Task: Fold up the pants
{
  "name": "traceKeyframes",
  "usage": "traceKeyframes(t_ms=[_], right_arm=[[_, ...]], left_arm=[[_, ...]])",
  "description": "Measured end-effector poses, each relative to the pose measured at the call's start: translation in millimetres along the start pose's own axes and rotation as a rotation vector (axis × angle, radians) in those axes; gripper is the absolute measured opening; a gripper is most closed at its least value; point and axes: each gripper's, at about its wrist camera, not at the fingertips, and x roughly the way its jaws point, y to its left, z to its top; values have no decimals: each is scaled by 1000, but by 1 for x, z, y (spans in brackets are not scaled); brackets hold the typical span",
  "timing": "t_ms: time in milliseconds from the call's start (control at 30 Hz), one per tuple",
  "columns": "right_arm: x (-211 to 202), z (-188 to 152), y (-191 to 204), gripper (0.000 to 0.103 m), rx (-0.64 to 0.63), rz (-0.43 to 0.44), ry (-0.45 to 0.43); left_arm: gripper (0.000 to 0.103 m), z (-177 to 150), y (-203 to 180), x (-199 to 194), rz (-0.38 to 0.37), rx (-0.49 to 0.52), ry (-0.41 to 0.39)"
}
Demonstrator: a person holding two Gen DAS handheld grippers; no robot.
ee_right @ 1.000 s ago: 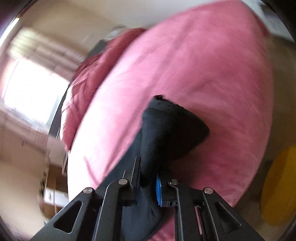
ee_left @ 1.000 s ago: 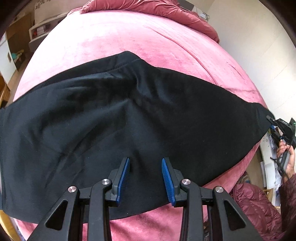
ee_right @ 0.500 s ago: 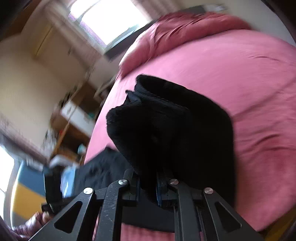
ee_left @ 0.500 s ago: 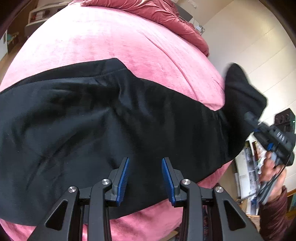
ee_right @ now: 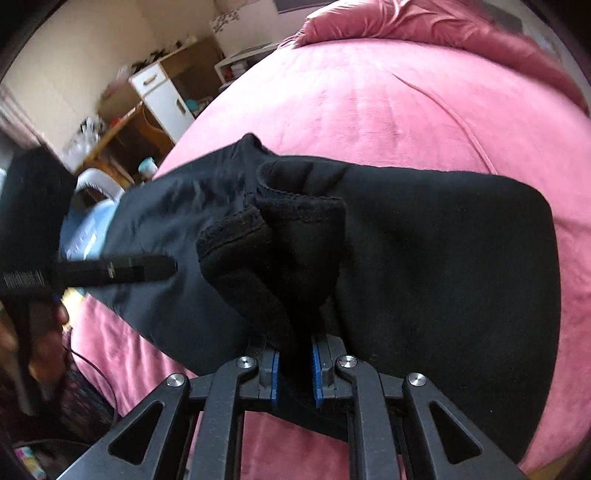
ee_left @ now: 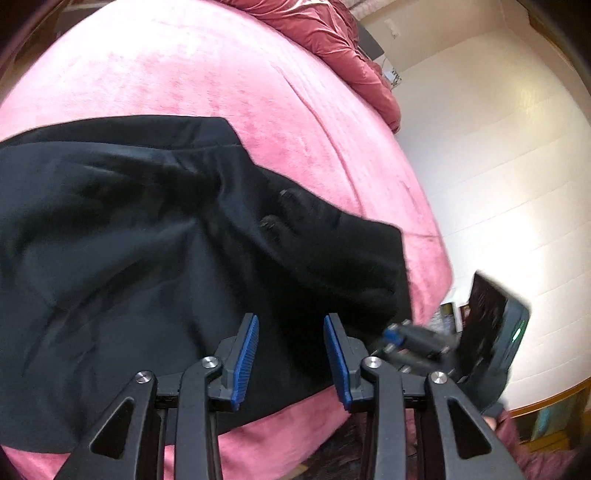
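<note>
Black pants (ee_left: 147, 258) lie across a pink bed (ee_left: 184, 74), with the leg end folded back over the rest. My left gripper (ee_left: 291, 354) is open and empty, just above the pants near the bed's front edge. My right gripper (ee_right: 295, 365) is shut on the bunched leg cuffs (ee_right: 280, 243) and holds them over the pants body (ee_right: 443, 258). The right gripper also shows at the lower right of the left wrist view (ee_left: 424, 343). The left gripper shows at the left of the right wrist view (ee_right: 110, 273).
A crumpled dark pink duvet (ee_left: 332, 33) lies at the head of the bed. A white wall (ee_left: 498, 166) is to the right. A white cabinet and wooden shelves (ee_right: 159, 96) stand beyond the bed's left side. The bed's front edge is close below both grippers.
My right gripper has carried the leg cuffs from the far right end up and over the pants body, towards the left gripper. The left gripper stays open in place.
</note>
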Motion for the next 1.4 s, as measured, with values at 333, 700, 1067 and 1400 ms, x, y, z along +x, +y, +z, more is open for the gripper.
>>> traceKeyframes(t_ms=[333, 700, 1067, 1400], right_arm=[[-48, -27, 4, 41, -50, 106, -5], [-107, -97, -108, 41, 278, -169, 10], [-74, -88, -116, 57, 360, -125, 9], [-65, -72, -119, 66, 438, -242, -47]], left_arm=[[69, 30, -6, 22, -136, -125, 65], [47, 24, -3, 56, -14, -136, 161], [11, 33, -38, 18, -114, -12, 43], [11, 45, -62, -7, -249, 52, -19]])
